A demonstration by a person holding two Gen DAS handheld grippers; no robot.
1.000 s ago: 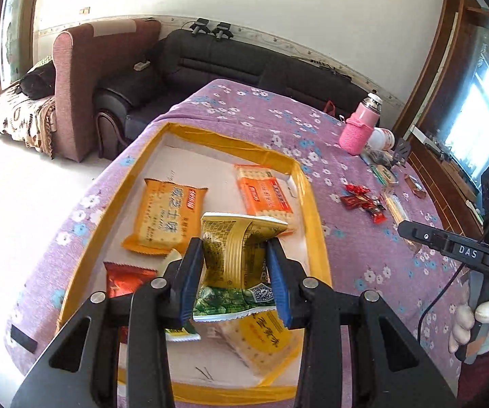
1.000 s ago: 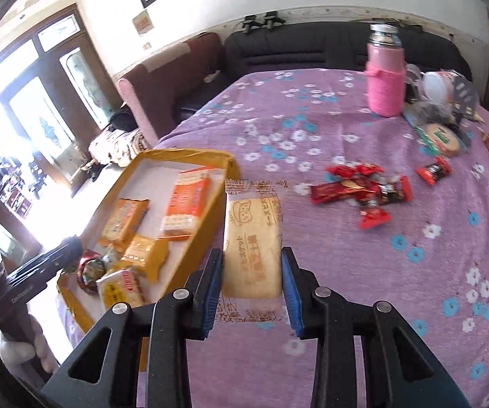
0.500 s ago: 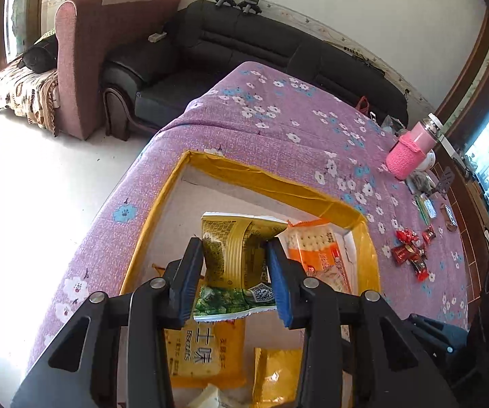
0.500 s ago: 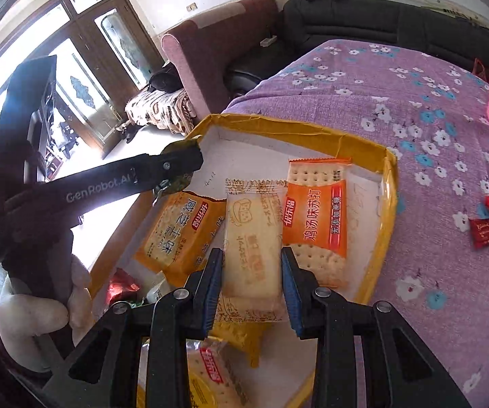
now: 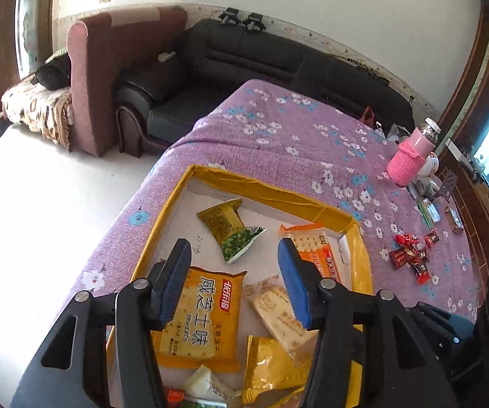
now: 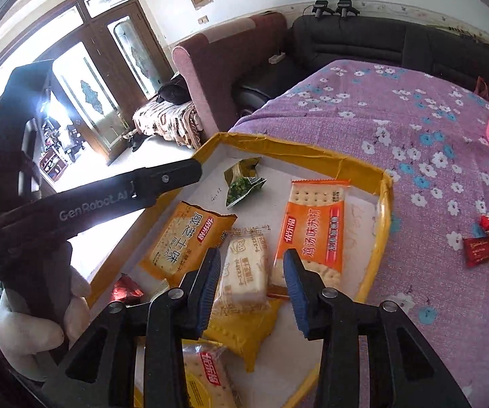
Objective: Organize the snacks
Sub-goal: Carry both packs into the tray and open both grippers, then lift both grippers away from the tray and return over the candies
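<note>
- My right gripper point(image 6: 251, 287) is opening, its jaws either side of the pale biscuit pack point(image 6: 244, 272) lying in the yellow-rimmed tray point(image 6: 385, 190), a second ago carried over the cloth
- My left gripper point(image 5: 234, 280) spreads, nothing between; the green pea packet point(image 5: 232, 229) it pinched lies toward the tray's far end; two snacks delivered
- Farther off, red candies point(image 5: 411, 258) wait loose on the purple cloth point(image 5: 278, 136); a pink bottle point(image 5: 411, 161) stands beyond; nothing blocks them
</note>
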